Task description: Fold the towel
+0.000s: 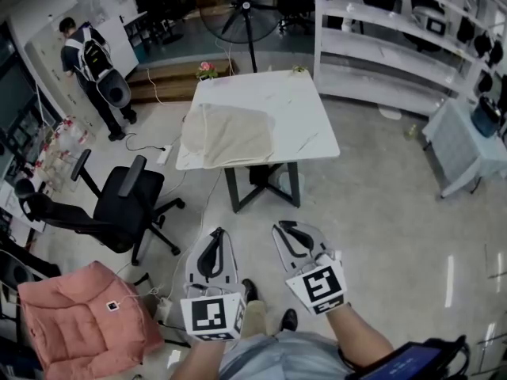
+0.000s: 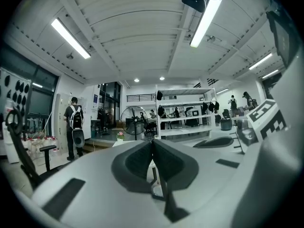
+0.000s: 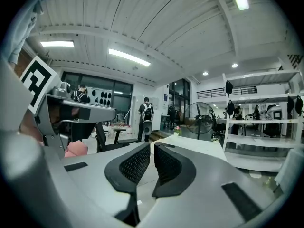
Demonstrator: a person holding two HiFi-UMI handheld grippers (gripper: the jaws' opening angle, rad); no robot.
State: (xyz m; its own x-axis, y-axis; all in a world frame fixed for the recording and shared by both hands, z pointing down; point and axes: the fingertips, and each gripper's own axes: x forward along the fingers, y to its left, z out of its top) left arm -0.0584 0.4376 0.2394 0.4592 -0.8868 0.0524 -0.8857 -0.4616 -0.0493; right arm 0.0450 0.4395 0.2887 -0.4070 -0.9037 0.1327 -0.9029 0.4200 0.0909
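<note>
Two grippers, both held low in front of the person and well apart from the table. The left gripper (image 1: 216,234) is clamped fully closed, pads touching, with nothing pinched. The right gripper (image 1: 282,229) has its pads just a sliver apart and nothing sits in the gap, you only see floor and table beyond it.

One towel (image 1: 230,135), beige, lying on the white table (image 1: 305,117). It covers the left half of the top, toward the near side, spread mostly flat with a few rumples. From the head view it's a touch wider than it is deep, so the long axis runs across the table, left to right, skewed the same way the table is. The left side droops over the table's left edge and the near side reaches the front edge. The right half of the tabletop is bare marble-look white.

Rest of the count, for anyone curious:
- one table
- one standing fan (image 1: 245,10) behind the table
- one white shelving unit (image 1: 380,46) off to the right
- one person with a backpack (image 1: 89,62) standing at the far left
- one black office chair (image 1: 127,204) left of the table
- one pink cushioned seat (image 1: 79,323) at the bottom left
</note>
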